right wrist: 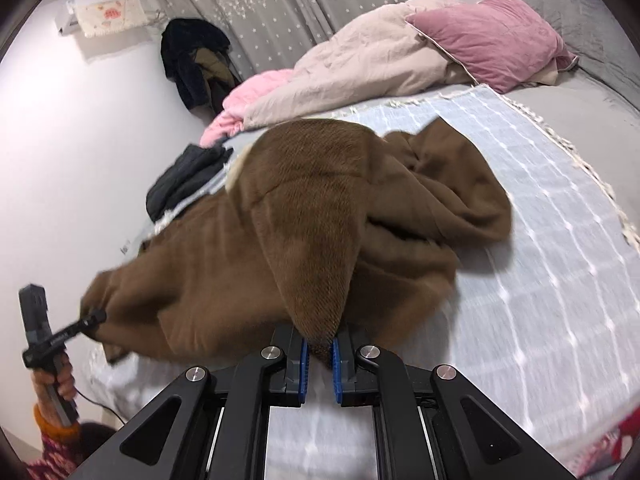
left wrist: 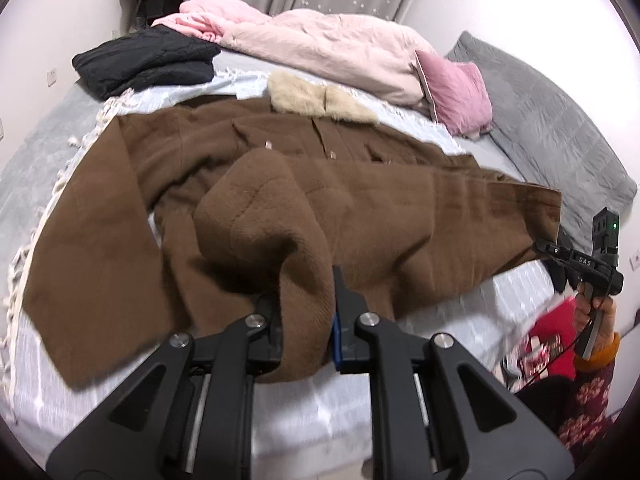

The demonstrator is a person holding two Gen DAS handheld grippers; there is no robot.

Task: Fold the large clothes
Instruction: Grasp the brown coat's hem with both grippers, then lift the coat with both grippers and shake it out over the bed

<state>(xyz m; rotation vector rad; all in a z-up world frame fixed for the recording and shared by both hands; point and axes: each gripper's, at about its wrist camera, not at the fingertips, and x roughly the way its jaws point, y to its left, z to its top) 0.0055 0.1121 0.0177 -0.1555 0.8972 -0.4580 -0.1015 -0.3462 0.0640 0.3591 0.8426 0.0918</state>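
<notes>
A large brown coat (left wrist: 304, 184) with a beige fur collar (left wrist: 316, 98) lies spread on a pale blue checked blanket (left wrist: 308, 416) on the bed. My left gripper (left wrist: 306, 312) is shut on a fold of the coat's bottom hem and lifts it off the blanket. My right gripper (right wrist: 319, 350) is shut on another part of the coat (right wrist: 304, 208) hem, which bulges up in front of it. The right gripper also shows at the coat's right corner in the left wrist view (left wrist: 548, 248). The left gripper shows in the right wrist view (right wrist: 94, 318), clamped on the coat's edge.
A folded black garment (left wrist: 148, 60) lies at the far left of the bed. A pink quilt (left wrist: 320, 44), a pink pillow (left wrist: 456, 92) and a grey quilt (left wrist: 552, 136) lie along the far side. Grey curtains (right wrist: 280, 8) and hanging dark clothes (right wrist: 196, 60) are behind.
</notes>
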